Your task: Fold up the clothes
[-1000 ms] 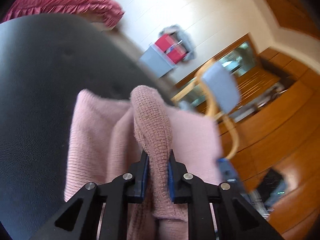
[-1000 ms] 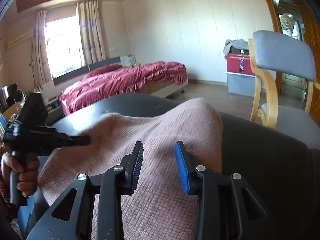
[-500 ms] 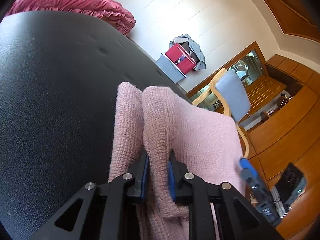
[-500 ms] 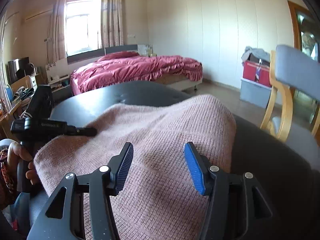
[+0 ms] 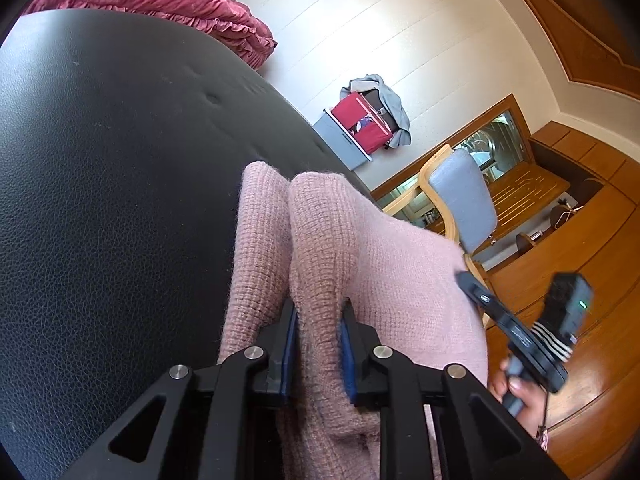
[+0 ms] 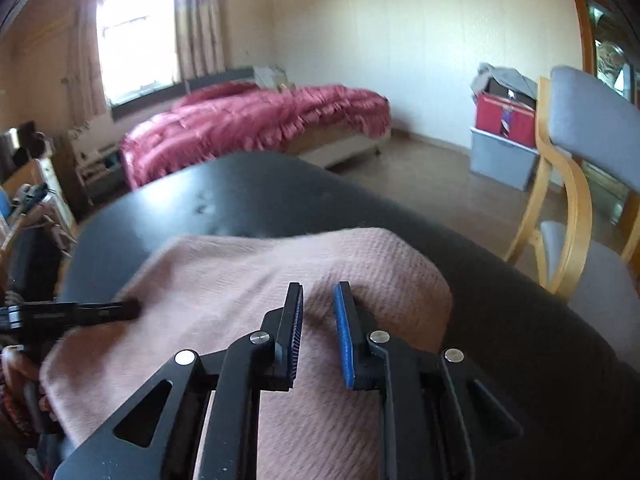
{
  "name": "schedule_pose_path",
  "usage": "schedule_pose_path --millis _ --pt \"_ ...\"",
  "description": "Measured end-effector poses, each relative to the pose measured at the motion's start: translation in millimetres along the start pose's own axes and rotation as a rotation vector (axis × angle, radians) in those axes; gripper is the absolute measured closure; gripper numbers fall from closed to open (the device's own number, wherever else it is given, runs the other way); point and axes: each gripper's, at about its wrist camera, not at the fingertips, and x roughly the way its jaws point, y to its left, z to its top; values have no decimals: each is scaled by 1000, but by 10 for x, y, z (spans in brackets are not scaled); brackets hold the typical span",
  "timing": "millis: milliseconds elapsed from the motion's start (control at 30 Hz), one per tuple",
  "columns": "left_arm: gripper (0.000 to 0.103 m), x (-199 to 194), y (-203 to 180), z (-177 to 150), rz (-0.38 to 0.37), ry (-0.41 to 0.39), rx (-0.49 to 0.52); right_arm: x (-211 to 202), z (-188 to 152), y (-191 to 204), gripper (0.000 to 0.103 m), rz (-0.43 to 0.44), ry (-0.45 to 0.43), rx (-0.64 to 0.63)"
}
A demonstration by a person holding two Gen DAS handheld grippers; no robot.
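While the pink knit garment [image 5: 384,264] is lying part-folded on the black surface [image 5: 120,200], left gripper [image 5: 318,344] jaws are easing open round a pinched fold; right gripper [image 6: 318,336] jaws are closing above it; folding unfinished.

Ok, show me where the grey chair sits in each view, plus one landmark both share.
Left wrist: grey chair right of centre, tilted, beyond the pink knit.
Right wrist: grey chair at the right edge, upright, behind the black surface.
Shared landmark: the red box on a grey bin by the white wall, also in the right wrist view.
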Motion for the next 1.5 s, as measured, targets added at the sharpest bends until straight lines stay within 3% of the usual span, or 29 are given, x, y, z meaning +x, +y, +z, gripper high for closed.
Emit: schedule_pose_path --millis 67,167,267,467,533,733,967,1033,1133,1233,1333,1400,1500 --pt "83 25 -32 -1 8 -1 7 120 -49 -177 98 -29 17 73" --pt "83 45 -49 -2 12 -3 14 252 -212 -377 102 -3 9 172" --pt "83 45 -47 6 5 -5 10 240 -185 -283 102 -45 11 99" --pt "83 24 6 17 -16 -5 -6 -216 -159 -109 98 -53 -99 54" --pt "83 17 28 18 -27 -6 -15 -287 -139 -26 98 -76 -101 22" --pt "83 4 51 13 -40 -9 -24 -26 -286 -238 101 -30 -16 121" --pt "79 -176 44 66 -46 2 -69 -199 -279 -134 100 -37 -81 77" --pt "83 -348 -18 122 -18 -39 -65 -324 -226 -63 99 2 -123 53" --pt "83 -683 -269 247 -2 -176 -14 -401 -188 154 99 25 -138 -37" --pt "81 -724 -680 304 -36 -206 59 -232 -232 305 99 48 -63 -99" --pt "81 -355 -986 226 -34 -101 116 -40 -329 348 99 47 14 -111" --pt "81 -82 -1181 165 -31 -23 152 -61 -316 332 99 58 -1 -101" --pt "81 256 -1169 92 120 -10 201 -34 -303 298 99 71 -1 -85"
